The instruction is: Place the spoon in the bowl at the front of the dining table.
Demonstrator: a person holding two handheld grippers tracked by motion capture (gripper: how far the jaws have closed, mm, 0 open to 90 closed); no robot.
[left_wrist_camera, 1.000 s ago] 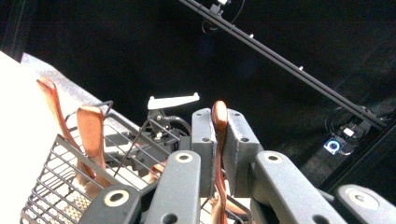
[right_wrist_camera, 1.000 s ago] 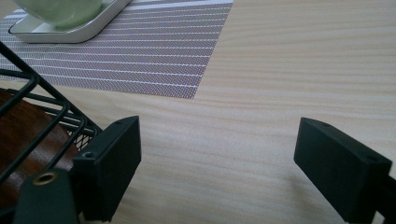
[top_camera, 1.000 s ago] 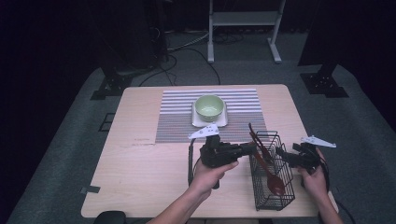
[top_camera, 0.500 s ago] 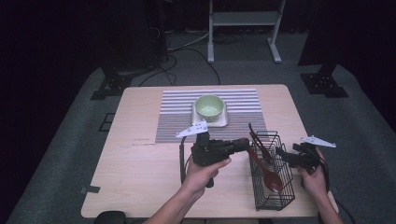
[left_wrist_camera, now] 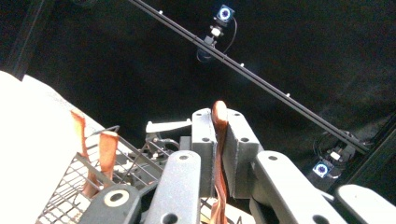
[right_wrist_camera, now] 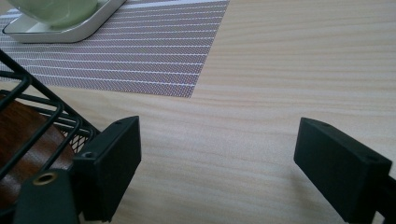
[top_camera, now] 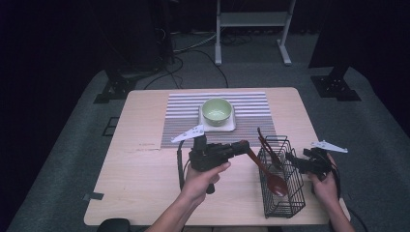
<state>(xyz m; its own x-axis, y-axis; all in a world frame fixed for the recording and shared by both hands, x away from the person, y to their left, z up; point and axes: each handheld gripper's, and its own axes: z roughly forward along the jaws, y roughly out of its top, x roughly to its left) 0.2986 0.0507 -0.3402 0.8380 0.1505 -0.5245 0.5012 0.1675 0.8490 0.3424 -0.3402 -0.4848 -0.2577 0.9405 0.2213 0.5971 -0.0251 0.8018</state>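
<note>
The brown wooden spoon (top_camera: 267, 173) leans in the black wire basket (top_camera: 285, 203) at the table's (top_camera: 135, 193) near right, bowl down, its handle clamped in the closed left hand-held gripper (top_camera: 241, 146). Right of the basket, the right hand-held gripper (right_wrist_camera: 217, 158) gapes wide, empty. Farther off, a green bowl (top_camera: 216, 110) sits on the striped mat (top_camera: 181, 116).

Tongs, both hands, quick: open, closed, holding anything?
Left tongs: closed on the wooden spoon handle.
Right tongs: open, holding nothing.
</note>
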